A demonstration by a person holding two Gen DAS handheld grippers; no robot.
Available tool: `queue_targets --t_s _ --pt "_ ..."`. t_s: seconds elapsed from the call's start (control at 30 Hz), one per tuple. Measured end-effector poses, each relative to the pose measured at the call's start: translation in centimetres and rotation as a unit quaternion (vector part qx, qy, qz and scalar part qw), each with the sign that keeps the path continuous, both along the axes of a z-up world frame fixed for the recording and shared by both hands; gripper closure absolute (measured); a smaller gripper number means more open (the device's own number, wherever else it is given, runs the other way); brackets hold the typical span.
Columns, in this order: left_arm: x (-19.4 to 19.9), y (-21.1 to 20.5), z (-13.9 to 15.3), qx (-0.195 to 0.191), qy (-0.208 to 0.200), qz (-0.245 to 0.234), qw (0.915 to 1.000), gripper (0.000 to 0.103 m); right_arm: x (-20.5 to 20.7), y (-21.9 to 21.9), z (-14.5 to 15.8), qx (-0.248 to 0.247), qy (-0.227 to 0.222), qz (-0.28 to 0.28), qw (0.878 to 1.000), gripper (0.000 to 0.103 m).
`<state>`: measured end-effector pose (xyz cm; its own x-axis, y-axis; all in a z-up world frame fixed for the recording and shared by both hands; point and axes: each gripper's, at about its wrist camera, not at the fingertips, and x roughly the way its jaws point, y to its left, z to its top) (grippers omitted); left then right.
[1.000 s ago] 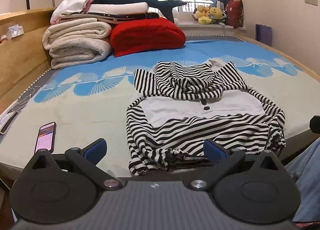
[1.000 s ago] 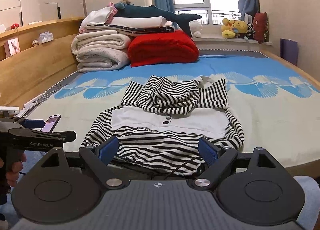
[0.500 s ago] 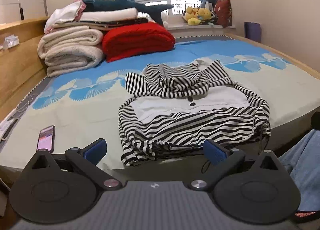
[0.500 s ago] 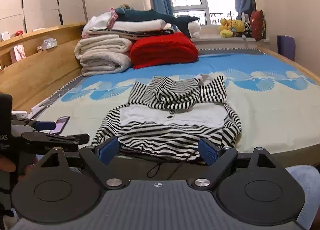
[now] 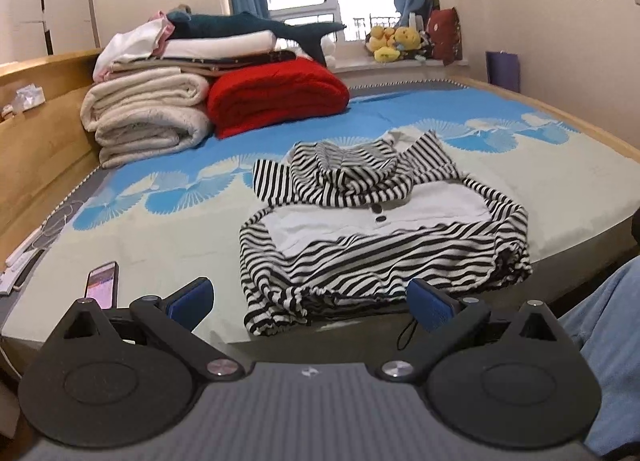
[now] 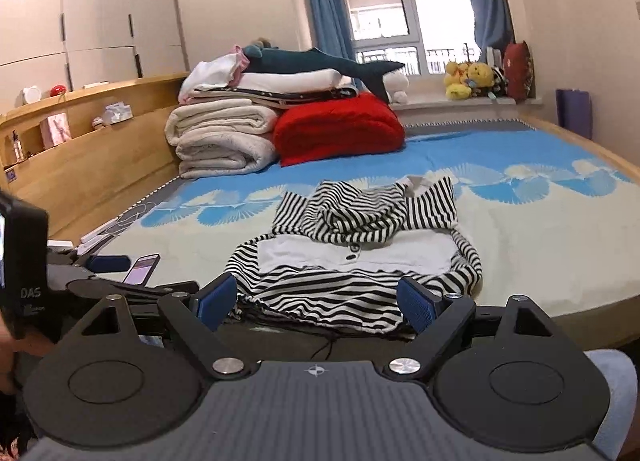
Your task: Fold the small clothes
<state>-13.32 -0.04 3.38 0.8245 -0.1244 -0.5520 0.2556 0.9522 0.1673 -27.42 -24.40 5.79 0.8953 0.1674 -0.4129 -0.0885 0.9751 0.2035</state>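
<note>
**A:** What are we folding?

**B:** A small black-and-white striped hoodie (image 5: 376, 229), lying flat near the front edge of the bed (image 5: 168, 229), chest up. The hood is bunched over the collar, and the sleeves look already turned in along the sides. A white panel with two dark buttons crosses the chest, and the gathered hem sits at the mattress edge with a drawstring (image 5: 406, 335) dangling over it.

**B:** I'd judge it light, soft and limp. It won't hold a shape when lifted, so one pinch would just let it sag and bunch.

**A:** So where to take hold?

**B:** Probably the two hem corners, one per tool, where the gathered band gives a thicker, less slippery bite. Then carry the hem up toward the hood. Watch the cord; it could snag.

**A:** And the tongs?

**B:** The left gripper (image 5: 310, 301) is spread wide with nothing between its blue pads, hovering just short of the hem. The right gripper (image 6: 316, 301) is equally wide and empty, framing the hem's near edge, not touching as far as I can tell.

**A:** Anything nearby?

**B:** A phone (image 5: 102, 283) lies on the bed to the left of the hoodie, well apart. Rolled cream blankets (image 5: 148, 117) and a red quilt (image 5: 276, 95) are stacked at the far end.
</note>
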Motion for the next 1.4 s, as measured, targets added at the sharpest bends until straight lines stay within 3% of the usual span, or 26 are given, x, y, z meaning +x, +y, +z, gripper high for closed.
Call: queue_targets --t_s 0.2,0.5,0.73,0.87,0.97,1.03,1.1,1.13,1.17,1.2,1.23,1.27,1.3,1.4 --pt "3.3 -0.1 -2.0 0.016 0.033 0.017 0.9992 0.0 4.5 -1.8 -2.2 0.003 0.037 -0.026 0.999 0.015" --pt "11.5 0.6 -6.2 0.024 0.091 0.051 0.9942 0.0 14.3 -5.5 -7.6 0.005 0.112 -0.073 0.991 0.015" --pt "20.6 2.8 -8.2 -0.036 0.078 0.069 0.9939 0.0 23.9 -8.3 -13.3 -0.056 0.159 -0.136 0.976 0.015" --pt "25.0 2.9 -11.1 -0.03 0.127 0.047 0.9903 0.0 27.2 -10.2 -16.4 -0.066 0.201 -0.156 0.965 0.015" --pt "26.8 2.9 -14.3 -0.01 0.191 0.04 0.9807 0.0 27.2 -11.3 -18.2 -0.048 0.241 -0.163 0.955 0.013" --pt "27.0 3.7 -15.9 -0.028 0.24 0.047 0.9693 0.0 25.9 -11.4 -18.3 -0.031 0.233 -0.159 0.959 0.012" --pt "26.3 4.4 -15.7 -0.054 0.235 0.043 0.9696 0.001 24.9 -11.1 -18.0 0.005 0.248 -0.117 0.962 0.012" --pt "26.3 4.5 -15.4 -0.062 0.245 0.037 0.9668 0.01 24.5 -10.8 -17.8 0.02 0.248 -0.099 0.963 0.014" --pt "26.1 4.7 -14.9 -0.076 0.243 0.034 0.9665 0.025 24.3 -10.6 -17.6 0.015 0.243 -0.095 0.965 0.027" --pt "26.1 4.9 -14.3 -0.09 0.242 0.025 0.9657 0.07 24.4 -10.2 -17.5 -0.006 0.241 -0.083 0.967 0.053" --pt "26.1 5.0 -13.8 -0.109 0.25 0.021 0.962 0.09 24.5 -10.0 -17.4 -0.026 0.24 -0.087 0.967 0.069" --pt "26.2 5.5 -13.2 -0.134 0.256 0.025 0.9571 0.09 24.6 -10.2 -17.2 -0.018 0.239 -0.075 0.968 0.089" --pt "26.0 6.0 -12.4 -0.15 0.255 0.03 0.9548 0.091 24.7 -10.7 -16.8 0.006 0.242 -0.072 0.968 0.091" --pt "24.4 7.1 -10.1 -0.156 0.233 0.024 0.9596 0.091 23.6 -11.5 -14.1 0.036 0.219 -0.074 0.972 0.091"
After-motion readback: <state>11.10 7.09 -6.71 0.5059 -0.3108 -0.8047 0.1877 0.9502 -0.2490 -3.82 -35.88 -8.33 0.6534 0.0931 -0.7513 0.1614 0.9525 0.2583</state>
